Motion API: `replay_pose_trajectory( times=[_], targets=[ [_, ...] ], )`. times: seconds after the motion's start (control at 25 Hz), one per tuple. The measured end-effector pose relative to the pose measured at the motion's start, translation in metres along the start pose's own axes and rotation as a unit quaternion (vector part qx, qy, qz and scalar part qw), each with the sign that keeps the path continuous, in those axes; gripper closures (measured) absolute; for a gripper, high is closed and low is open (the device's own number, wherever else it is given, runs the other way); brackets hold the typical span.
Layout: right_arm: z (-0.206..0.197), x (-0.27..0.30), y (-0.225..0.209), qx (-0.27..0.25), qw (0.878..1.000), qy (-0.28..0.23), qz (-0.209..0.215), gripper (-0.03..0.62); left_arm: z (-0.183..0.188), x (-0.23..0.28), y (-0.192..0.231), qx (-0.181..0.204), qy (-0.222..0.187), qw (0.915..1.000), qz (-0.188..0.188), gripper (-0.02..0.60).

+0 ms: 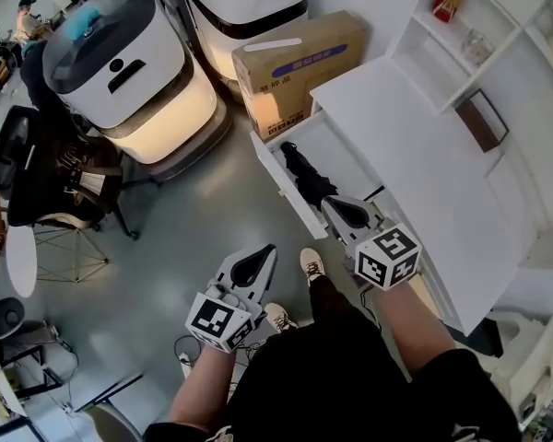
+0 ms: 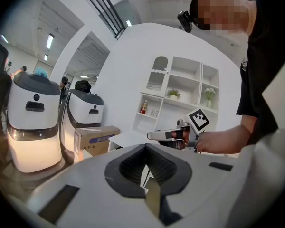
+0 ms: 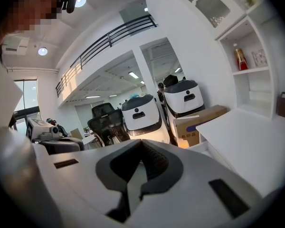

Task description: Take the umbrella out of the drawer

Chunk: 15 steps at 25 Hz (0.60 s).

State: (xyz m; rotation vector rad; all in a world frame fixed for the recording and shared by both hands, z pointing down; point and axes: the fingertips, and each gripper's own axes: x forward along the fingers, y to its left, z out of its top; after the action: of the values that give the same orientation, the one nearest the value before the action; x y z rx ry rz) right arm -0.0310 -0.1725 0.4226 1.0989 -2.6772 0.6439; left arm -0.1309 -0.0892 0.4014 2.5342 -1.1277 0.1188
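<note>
Plainly the white desk fills the head view's right, its open drawer at centre. The black umbrella lies inside, just past the right gripper. Both this and the left gripper have jaws pressed together, empty. Reaching in closed would likely shove the umbrella deeper or strike the drawer wall. Only the head view shows the umbrella; both gripper views look over it.

The umbrella is black and folded shut, its fabric loosely bunched. It is laid flat and lengthwise inside the drawer, closer to the front wall than to the back. The drawer is white and shallow, and it is pulled well out from under the white tabletop, so that its inside is exposed from above.
</note>
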Motion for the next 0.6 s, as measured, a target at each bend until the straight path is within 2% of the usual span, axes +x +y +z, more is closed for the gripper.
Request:
replay_pose_trajectory(
  times=[0.6],
  targets=[
    [-0.035, 0.068, -0.091, 0.009, 0.999, 0.051, -0.001, 0.591, -0.037, 0.086, 0.032, -0.009, 0.029, 0.9995, -0.001, 0.577]
  ],
)
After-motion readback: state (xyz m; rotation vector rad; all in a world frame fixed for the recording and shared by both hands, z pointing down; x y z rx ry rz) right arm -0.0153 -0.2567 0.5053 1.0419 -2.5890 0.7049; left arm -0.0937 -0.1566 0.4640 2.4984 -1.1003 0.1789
